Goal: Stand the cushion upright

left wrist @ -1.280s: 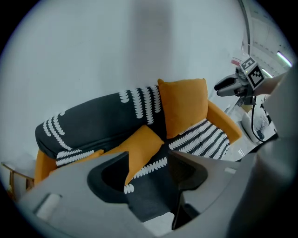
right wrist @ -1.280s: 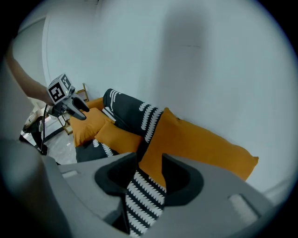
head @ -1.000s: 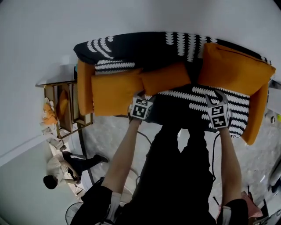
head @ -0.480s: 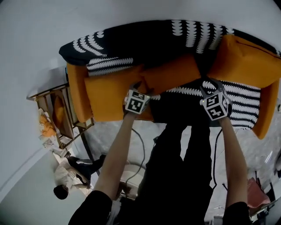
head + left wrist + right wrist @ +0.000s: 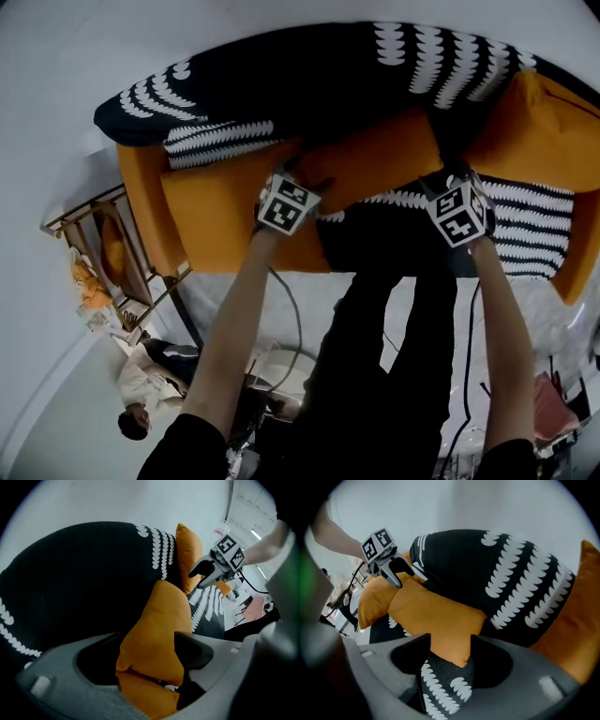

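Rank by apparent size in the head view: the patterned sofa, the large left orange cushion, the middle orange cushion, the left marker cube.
1. patterned sofa
2. large left orange cushion
3. middle orange cushion
4. left marker cube, smallest though nearest the camera

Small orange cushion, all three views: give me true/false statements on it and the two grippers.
1. The small orange fabric cushion rests on the black sofa cover with white scallop pattern. True.
2. The left gripper is well clear of it. False: one cushion end sits between its jaws, which have just been opening.
3. The right gripper has a cushion corner between its jaws. True; these too have just been opening.
4. Both grippers are at the same end. False: opposite ends.
5. The large cushion at the head view's right is green. False: the large orange cushion.
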Demonstrator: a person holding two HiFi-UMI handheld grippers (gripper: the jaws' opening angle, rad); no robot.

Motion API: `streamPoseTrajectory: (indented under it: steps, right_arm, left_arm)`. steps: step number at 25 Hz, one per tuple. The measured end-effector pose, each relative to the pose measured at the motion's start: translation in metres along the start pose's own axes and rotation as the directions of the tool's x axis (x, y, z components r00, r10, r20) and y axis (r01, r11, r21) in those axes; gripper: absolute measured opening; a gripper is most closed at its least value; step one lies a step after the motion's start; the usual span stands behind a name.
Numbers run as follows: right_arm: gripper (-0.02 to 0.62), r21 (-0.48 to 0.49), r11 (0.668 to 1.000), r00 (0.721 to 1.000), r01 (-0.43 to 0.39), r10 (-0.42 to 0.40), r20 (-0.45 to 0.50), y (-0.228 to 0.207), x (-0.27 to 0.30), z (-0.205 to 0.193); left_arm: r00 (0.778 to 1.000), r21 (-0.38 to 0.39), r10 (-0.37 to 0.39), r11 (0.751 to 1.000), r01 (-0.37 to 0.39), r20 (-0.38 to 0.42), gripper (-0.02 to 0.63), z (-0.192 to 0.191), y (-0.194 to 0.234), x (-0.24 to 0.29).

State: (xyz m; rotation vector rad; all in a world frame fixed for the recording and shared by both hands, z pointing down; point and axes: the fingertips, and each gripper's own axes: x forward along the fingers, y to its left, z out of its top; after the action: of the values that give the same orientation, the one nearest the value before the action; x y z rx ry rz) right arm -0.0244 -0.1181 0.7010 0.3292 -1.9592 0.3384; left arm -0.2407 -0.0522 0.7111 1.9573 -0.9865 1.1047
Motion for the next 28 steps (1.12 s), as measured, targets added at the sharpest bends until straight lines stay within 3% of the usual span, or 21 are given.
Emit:
streamPoseTrajectory:
  steps: [6,10,14,20,22,25,28]
  right_arm:
    - [0.336,0.008,0.999,0.998,-0.047,0.047,-0.042,-0.005,0.047,-0.015]
    - [0.388,-0.001,0.997,0.996,-0.073,0.073,-0.06,-0.011,0.066,-0.024]
    - [0.391,0.018,0.994,0.992,-0.109,0.11,-0.065,-0.013,0.079,-0.031]
    - [0.391,0.011,0.993,0.992,-0.116,0.116,-0.057,-0.015,0.082,-0.037]
    - [0.38,0.005,0.994,0.992,-0.109,0.109,-0.061,-0.012,0.083,-0.036]
    - [0.347,-0.009,0.997,0.996,-0.074,0.074,-0.049,-0.01,0.086,-0.03]
    - [0.325,-0.021,0.999,0.998,-0.035,0.034,-0.046,-0.001,0.083,-0.03]
  left_arm:
    - [0.991,0.12,-0.117,0.985,0.124,-0.063,0.373,0.005,0.004,0.036]
    - [0.959,0.052,-0.266,0.961,0.272,-0.101,0.388,0.003,-0.001,0.043]
    - [0.918,0.028,-0.366,0.927,0.374,-0.154,0.392,-0.002,-0.017,0.051]
    - [0.905,0.06,-0.355,0.924,0.378,-0.236,0.385,-0.004,-0.029,0.06]
    - [0.902,0.098,-0.344,0.92,0.38,-0.262,0.34,-0.007,-0.032,0.06]
    - [0.91,0.184,-0.31,0.912,0.366,-0.274,0.26,-0.005,-0.034,0.06]
    - [0.928,0.248,-0.271,0.91,0.334,-0.256,0.23,-0.01,-0.039,0.053]
